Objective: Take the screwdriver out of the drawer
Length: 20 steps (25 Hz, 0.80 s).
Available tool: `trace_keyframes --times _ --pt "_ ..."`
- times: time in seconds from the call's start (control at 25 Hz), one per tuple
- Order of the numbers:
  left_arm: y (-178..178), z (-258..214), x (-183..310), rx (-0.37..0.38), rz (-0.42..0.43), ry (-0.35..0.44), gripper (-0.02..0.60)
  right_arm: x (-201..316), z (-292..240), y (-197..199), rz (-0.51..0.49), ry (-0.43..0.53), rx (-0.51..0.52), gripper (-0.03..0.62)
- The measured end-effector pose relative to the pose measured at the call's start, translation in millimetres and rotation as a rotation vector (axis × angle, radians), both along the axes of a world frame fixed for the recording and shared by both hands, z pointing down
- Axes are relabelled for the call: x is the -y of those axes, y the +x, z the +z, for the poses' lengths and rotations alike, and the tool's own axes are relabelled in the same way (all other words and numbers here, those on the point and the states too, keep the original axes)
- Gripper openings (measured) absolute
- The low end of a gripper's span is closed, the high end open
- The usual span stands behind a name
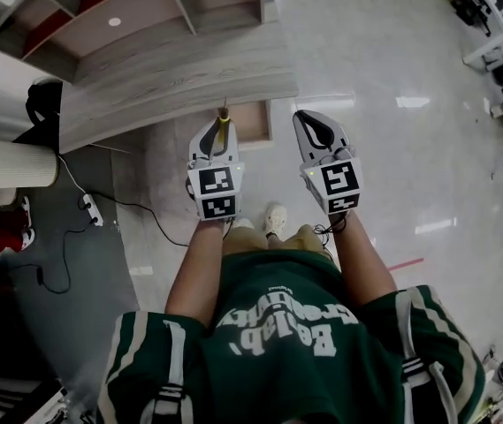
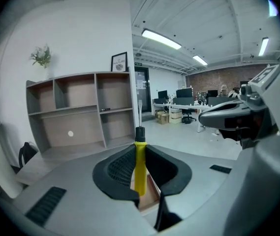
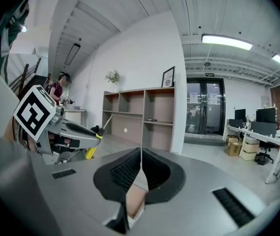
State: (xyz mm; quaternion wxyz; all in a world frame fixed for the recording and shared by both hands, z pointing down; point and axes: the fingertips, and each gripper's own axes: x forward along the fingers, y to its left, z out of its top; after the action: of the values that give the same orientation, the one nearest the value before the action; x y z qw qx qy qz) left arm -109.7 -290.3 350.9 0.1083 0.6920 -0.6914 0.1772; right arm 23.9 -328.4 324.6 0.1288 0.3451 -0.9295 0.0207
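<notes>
The left gripper [image 1: 218, 129] clamps the yellow-handled screwdriver [image 2: 140, 167] upright, clear above the open drawer [image 1: 253, 124] under the desk's [image 1: 171, 78] front edge. The right gripper [image 3: 140, 167] is clenched and empty. The smooth, round handle could pivot or slip and fall.

1. The head view looks steeply down from above the person onto the left gripper [image 1: 218, 124], the right gripper [image 1: 309, 118], the floor [image 1: 392, 60] and a shelf unit [image 1: 145, 7].
2. The left gripper view sits close behind its fingers [image 2: 117, 173] and faces roughly level toward that shelf unit.
3. The right gripper view faces the same shelves, seemingly from farther right. Each gripper view catches the other gripper at its edge.
</notes>
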Motion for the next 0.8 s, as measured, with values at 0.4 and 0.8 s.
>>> trace_keyframes --times 0.4,0.8 --pt "-35.4 -83.8 -49.7 0.016 -0.024 0.178 0.077 -34.5 -49.3 -23.5 -0.004 0.075 0.029 0.035" --pt "-76.2 -124.7 -126.2 0.011 0.005 0.262 0.077 -112.1 -102.6 -55.9 0.04 0.162 0.081 0.035"
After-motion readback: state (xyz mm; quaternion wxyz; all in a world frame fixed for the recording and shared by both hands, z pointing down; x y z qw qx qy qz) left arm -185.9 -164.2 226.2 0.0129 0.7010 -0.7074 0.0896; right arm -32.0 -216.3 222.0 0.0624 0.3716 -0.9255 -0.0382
